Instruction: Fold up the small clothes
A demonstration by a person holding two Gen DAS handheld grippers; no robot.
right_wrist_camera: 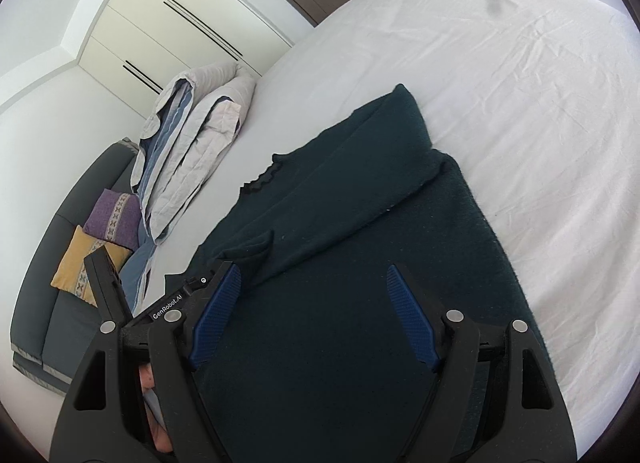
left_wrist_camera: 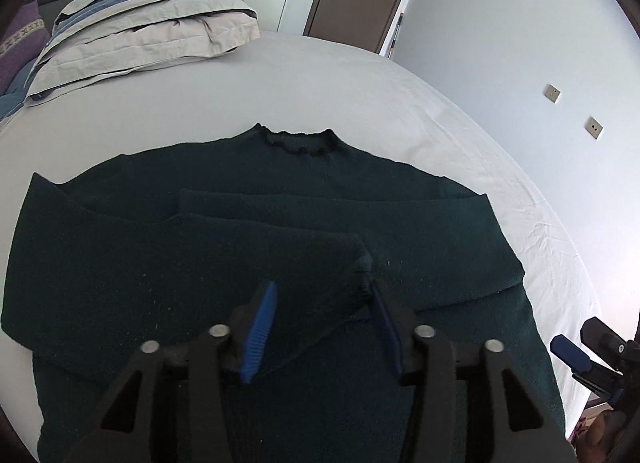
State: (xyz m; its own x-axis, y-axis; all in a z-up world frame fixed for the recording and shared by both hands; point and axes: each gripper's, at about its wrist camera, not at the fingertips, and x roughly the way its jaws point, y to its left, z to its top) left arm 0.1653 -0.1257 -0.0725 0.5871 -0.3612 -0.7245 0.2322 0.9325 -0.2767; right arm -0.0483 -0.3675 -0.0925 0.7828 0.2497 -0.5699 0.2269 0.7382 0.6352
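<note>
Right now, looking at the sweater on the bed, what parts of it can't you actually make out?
- Sweater hem: in the left wrist view the left claw covers it and the bottom edge cuts it off.
- Its left side: in the right wrist view, hidden behind the left claw's body.
- Sleeve cuff against the claw's finger: both dark, so contact is unclear.
- Knit texture: too dark in both views.

The dark green knitted sweater (left_wrist_camera: pixel 224 263) has its hem cut off by the lower edge in the left wrist view, behind the black left claw (left_wrist_camera: pixel 324 327). The right claw (left_wrist_camera: pixel 588 355) shows only partly at that view's right rim, so its jaws cannot be read there. In the right wrist view the sweater's (right_wrist_camera: pixel 360 263) near part runs out of frame below.
</note>
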